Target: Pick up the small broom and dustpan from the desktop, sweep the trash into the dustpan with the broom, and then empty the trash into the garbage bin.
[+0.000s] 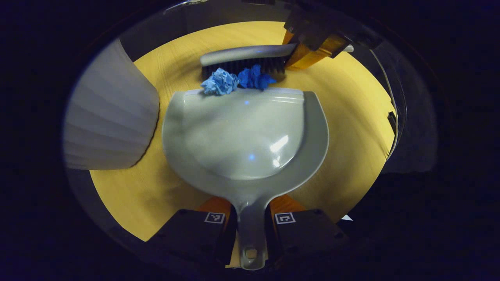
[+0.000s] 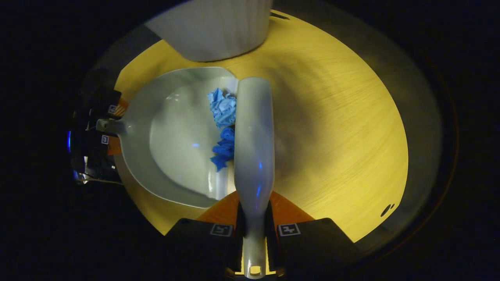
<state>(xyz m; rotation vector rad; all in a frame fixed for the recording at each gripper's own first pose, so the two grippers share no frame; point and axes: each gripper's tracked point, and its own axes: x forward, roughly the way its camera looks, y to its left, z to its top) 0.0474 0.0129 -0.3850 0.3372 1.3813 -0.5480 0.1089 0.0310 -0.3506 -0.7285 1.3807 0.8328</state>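
Note:
In the left gripper view my left gripper [image 1: 250, 218] is shut on the handle of the grey dustpan [image 1: 242, 132], which lies flat on the yellow desktop [image 1: 343, 117]. At the pan's front lip sit two crumpled paper balls, one light blue [image 1: 219, 82] and one dark blue [image 1: 254, 77], with the broom [image 1: 250, 58] and its black bristles right behind them. In the right gripper view my right gripper [image 2: 254, 230] is shut on the broom handle [image 2: 254, 156]; the light blue ball [image 2: 222, 107] and dark blue ball [image 2: 224, 148] lie between broom and dustpan [image 2: 172, 136]. The left gripper [image 2: 103, 128] shows at the pan's handle.
A white ribbed garbage bin [image 1: 109, 113] stands on the desk left of the dustpan, seen at the top in the right gripper view [image 2: 218, 27]. The desktop's rim [image 1: 392, 121] curves along the right side, with dark floor beyond.

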